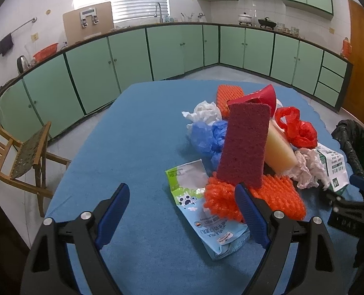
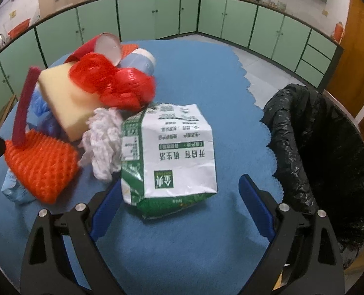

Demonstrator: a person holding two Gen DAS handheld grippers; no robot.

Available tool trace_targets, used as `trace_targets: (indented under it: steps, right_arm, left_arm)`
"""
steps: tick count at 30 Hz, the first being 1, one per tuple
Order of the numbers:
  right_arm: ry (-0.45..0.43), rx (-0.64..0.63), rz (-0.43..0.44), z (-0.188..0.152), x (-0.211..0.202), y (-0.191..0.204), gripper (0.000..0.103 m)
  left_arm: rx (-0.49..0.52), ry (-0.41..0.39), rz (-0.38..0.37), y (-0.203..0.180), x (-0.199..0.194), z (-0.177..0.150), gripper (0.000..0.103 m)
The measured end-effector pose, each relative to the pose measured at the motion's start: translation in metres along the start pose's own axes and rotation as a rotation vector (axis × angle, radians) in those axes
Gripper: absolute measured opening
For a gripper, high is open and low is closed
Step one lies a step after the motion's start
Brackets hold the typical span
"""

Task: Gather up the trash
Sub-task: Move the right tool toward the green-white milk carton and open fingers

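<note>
A pile of trash lies on the blue table [image 1: 137,132]. In the left wrist view my left gripper [image 1: 182,211] is open and empty, its right finger beside a flattened blue milk carton [image 1: 206,218] and orange foam net [image 1: 275,196]. A maroon scouring pad [image 1: 244,147] leans on a yellow sponge [image 1: 279,152]. In the right wrist view my right gripper [image 2: 182,196] is open, its fingers either side of a green-and-white carton [image 2: 174,157] and not touching it. A bin lined with a black bag [image 2: 324,152] stands just right of it.
The pile also holds a red plastic bag [image 2: 118,83], crumpled white tissue [image 2: 103,140], a blue plastic bag [image 1: 206,137] and a red paper cup [image 2: 108,46]. A wooden chair [image 1: 22,154] stands left of the table. Green cabinets [image 1: 132,54] line the walls.
</note>
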State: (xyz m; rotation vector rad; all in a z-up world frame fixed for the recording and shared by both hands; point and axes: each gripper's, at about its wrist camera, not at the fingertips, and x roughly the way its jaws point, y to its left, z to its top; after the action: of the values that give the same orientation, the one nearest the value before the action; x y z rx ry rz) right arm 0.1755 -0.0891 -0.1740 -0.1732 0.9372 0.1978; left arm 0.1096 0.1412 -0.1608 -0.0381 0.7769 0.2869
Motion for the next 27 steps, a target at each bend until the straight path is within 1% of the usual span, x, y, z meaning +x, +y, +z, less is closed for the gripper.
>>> trace_targets:
  steps: [1, 2, 4, 7, 9, 12, 15, 21, 27]
  right_arm:
    - [0.003, 0.006, -0.004, 0.000, 0.001, -0.003, 0.085]
    - [0.006, 0.011, -0.007, 0.000, 0.002, -0.006, 0.078]
    - [0.023, 0.028, -0.022, -0.001, 0.004, -0.014, 0.077]
    - [0.036, 0.052, -0.029, -0.004, 0.006, -0.024, 0.077]
    - [0.029, 0.049, -0.023, -0.005, 0.005, -0.027, 0.078]
    - [-0.007, 0.020, -0.013, 0.002, 0.004, -0.025, 0.082]
    - [-0.027, -0.003, 0.002, 0.011, 0.006, -0.023, 0.084]
    - [-0.038, -0.020, 0.023, 0.026, 0.014, -0.020, 0.087]
    - [-0.024, 0.000, 0.059, 0.034, 0.019, -0.020, 0.087]
  left_arm:
    - [0.001, 0.000, 0.000, 0.000, 0.000, 0.000, 0.086]
    - [0.001, 0.000, 0.000, 0.000, 0.000, 0.000, 0.086]
    - [-0.002, 0.001, 0.001, 0.000, 0.001, 0.000, 0.086]
    - [-0.003, 0.005, 0.000, -0.002, 0.002, 0.000, 0.086]
    - [0.001, 0.007, -0.002, -0.002, 0.003, -0.001, 0.086]
    - [0.008, 0.009, -0.004, -0.004, 0.003, -0.002, 0.086]
    - [0.008, 0.008, -0.002, -0.004, 0.003, -0.001, 0.086]
    - [0.008, 0.004, -0.002, -0.005, 0.005, 0.003, 0.086]
    - [0.004, -0.005, 0.000, -0.007, 0.009, 0.010, 0.086]
